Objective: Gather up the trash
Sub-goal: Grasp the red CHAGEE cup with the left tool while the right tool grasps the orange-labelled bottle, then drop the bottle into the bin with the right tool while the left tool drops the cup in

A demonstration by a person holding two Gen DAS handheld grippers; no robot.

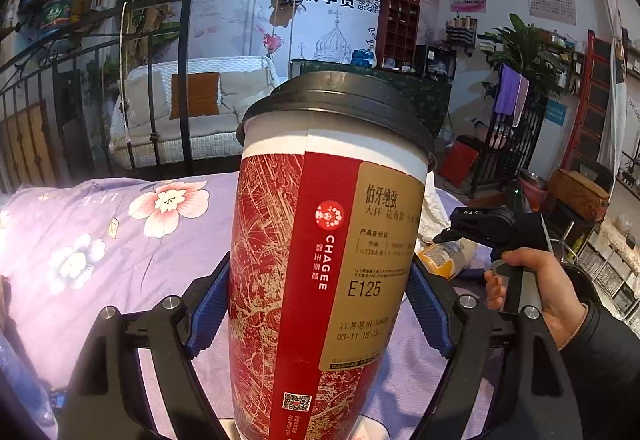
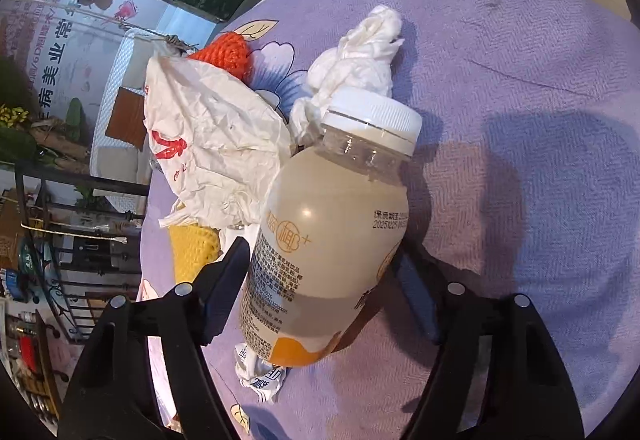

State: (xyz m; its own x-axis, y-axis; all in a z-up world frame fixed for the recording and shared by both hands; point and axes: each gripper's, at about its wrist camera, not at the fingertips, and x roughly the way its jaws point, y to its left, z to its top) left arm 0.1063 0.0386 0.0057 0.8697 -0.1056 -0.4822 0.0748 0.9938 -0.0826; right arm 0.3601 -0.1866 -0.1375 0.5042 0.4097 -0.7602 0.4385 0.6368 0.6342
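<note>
Left gripper (image 1: 318,310) is closed on a tall red-and-gold paper cup (image 1: 320,252), its blue pads pressed against the cup's two sides low on the wall. Seen from the left wrist camera, the cup stands upright with a dark lid (image 1: 336,107) on top and a printed label facing the lens. Behind the cup spreads a purple flowered cloth (image 1: 100,232). To the right of the cup, the person's right hand (image 1: 536,292) grips the handle of the other tool, and between that hand and the cup lies a plastic bottle (image 1: 444,252), only partly visible.

From the right wrist camera, the right gripper (image 2: 320,288) has its two fingers on either side of the plastic bottle (image 2: 324,240), which lies tilted on the purple flowered cloth (image 2: 520,79) with its white cap (image 2: 374,119) pointing away from the lens. The left pad sits against the bottle's side; the right pad is close beside it, and I cannot tell whether it presses. Beyond the bottle's cap lies a crumpled white tissue (image 2: 360,55). Left of the bottle is a crumpled white wrapper (image 2: 208,135) with red print, an orange knitted piece (image 2: 228,51) behind it and a yellow knitted piece (image 2: 192,252) just below it. Under the bottle's base lies a small crumpled packet (image 2: 260,372).
</note>
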